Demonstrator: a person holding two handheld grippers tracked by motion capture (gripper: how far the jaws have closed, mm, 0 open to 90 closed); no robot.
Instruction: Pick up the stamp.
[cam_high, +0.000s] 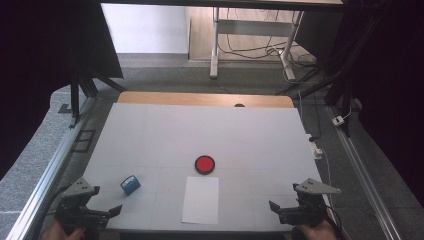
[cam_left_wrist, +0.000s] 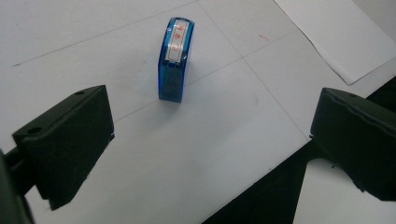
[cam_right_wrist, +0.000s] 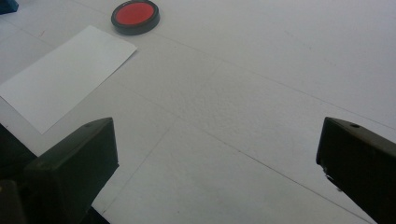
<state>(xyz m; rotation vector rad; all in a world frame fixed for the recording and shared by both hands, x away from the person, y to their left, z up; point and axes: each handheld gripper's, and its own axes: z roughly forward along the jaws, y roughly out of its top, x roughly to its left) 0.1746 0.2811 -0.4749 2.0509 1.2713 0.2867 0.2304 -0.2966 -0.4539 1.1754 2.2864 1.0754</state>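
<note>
While jaws gape, left hand-held gripper (cam_left_wrist: 212, 140) faces blue stamp (cam_left_wrist: 174, 58).

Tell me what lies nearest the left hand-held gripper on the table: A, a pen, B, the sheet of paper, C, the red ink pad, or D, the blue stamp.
D: the blue stamp stands just ahead of the left hand-held gripper, whose jaws are spread wide, while the red ink pad and the sheet of paper lie farther toward the table's middle.
</note>
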